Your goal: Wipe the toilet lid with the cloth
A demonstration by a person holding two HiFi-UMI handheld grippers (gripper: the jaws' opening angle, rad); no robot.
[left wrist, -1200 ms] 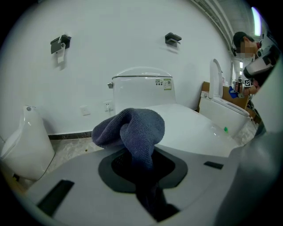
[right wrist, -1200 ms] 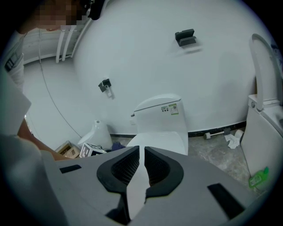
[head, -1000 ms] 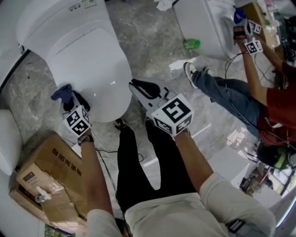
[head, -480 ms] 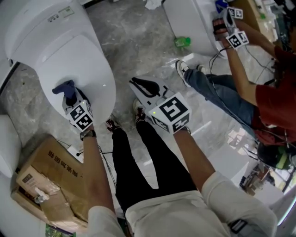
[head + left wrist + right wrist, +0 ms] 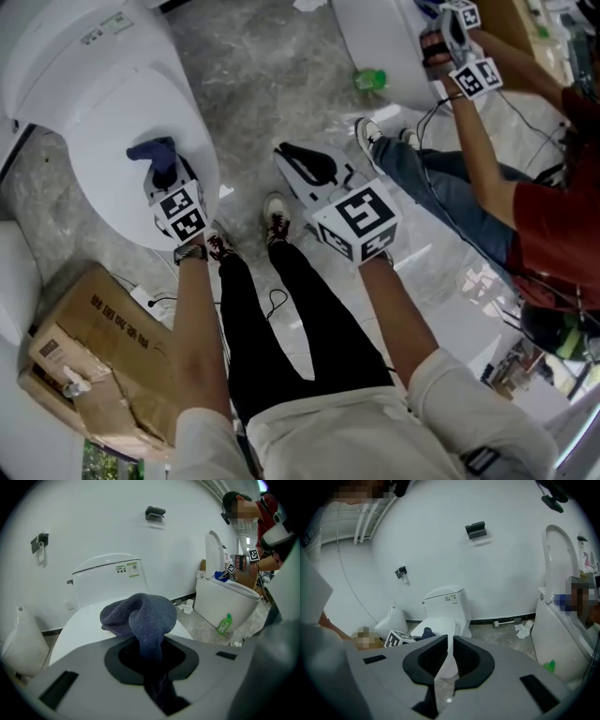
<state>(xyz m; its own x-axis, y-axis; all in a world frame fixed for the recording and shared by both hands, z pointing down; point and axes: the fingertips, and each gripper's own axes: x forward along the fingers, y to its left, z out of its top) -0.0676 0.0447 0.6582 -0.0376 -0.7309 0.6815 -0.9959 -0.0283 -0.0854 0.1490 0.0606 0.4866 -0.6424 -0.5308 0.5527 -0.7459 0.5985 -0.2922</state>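
Note:
The white toilet lid (image 5: 112, 122) is down, at the upper left of the head view. A dark blue cloth (image 5: 153, 150) rests bunched on its front right part, and my left gripper (image 5: 165, 174) is shut on it. In the left gripper view the cloth (image 5: 140, 616) bulges out of the jaws over the lid (image 5: 77, 627), with the tank behind it. My right gripper (image 5: 292, 156) hangs over the marble floor to the right of the toilet, shut, nothing between its fingers. Its view looks at the toilet lid (image 5: 443, 623) and the cloth (image 5: 425, 632) from a distance.
A cardboard box (image 5: 84, 356) lies at the lower left. A second toilet (image 5: 394, 47) stands at the upper right with a green bottle (image 5: 368, 80) at its foot. Another person (image 5: 487, 197) sits beside it holding grippers. A small white fixture (image 5: 21, 639) stands left of my toilet.
My left gripper has carried the cloth from the lid's left edge across onto the lid, toward its right side. The right gripper has drifted a little beside the toilet, still shut.

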